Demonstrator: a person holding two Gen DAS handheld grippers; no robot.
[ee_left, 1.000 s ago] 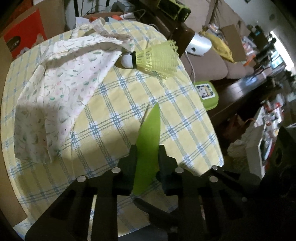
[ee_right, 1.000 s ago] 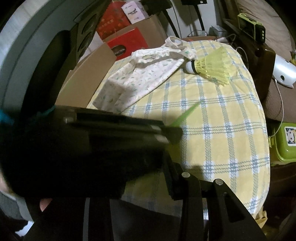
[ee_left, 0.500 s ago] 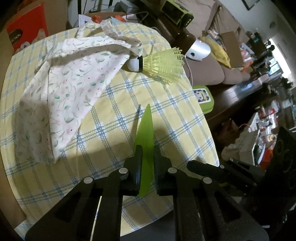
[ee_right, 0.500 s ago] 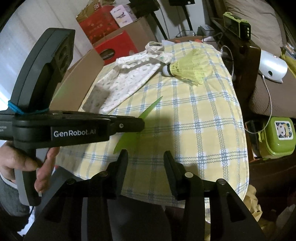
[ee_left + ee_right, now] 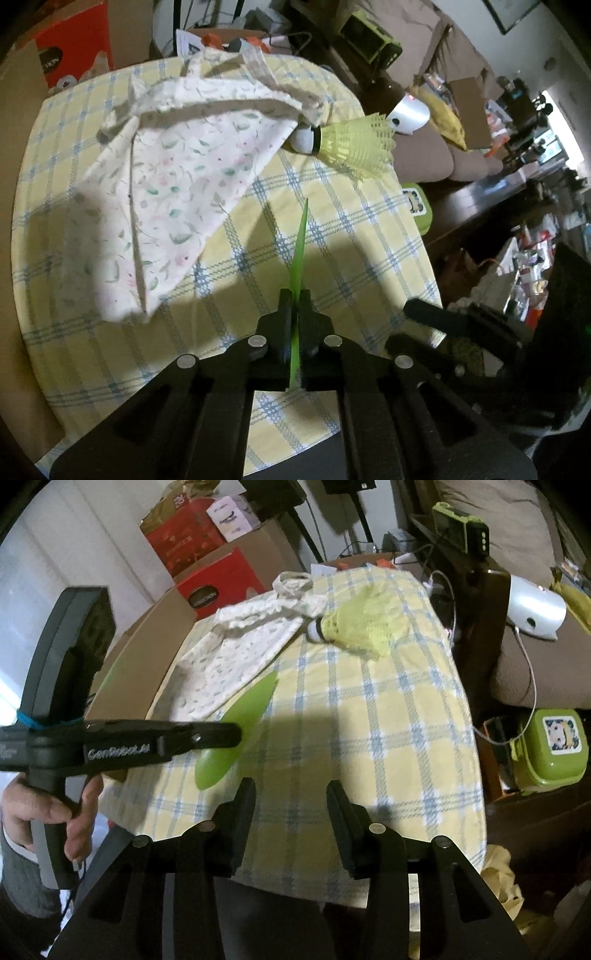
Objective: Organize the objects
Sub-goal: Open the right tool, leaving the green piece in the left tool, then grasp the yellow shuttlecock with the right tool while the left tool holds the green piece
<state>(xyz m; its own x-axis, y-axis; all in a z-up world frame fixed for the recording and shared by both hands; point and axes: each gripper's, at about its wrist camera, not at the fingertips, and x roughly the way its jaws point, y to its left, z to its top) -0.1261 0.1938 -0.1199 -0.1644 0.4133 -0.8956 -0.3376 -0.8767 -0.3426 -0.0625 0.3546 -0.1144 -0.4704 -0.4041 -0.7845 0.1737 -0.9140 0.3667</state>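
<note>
My left tongs point(image 5: 236, 734) are matte black with "GenRobot.AI" in white on the side, a grey-edged handle, a blue band tied round it. Silver screw heads dot my right tongs point(image 5: 290, 797). My sleeve point(image 5: 22, 882) is grey.

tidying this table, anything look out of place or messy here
The floral cloth bag lies crumpled and skewed, its straps bunched at the far edge of the checked tablecloth. The yellow shuttlecock lies tipped on its side against the bag. Nothing looks spilled or broken.
</note>
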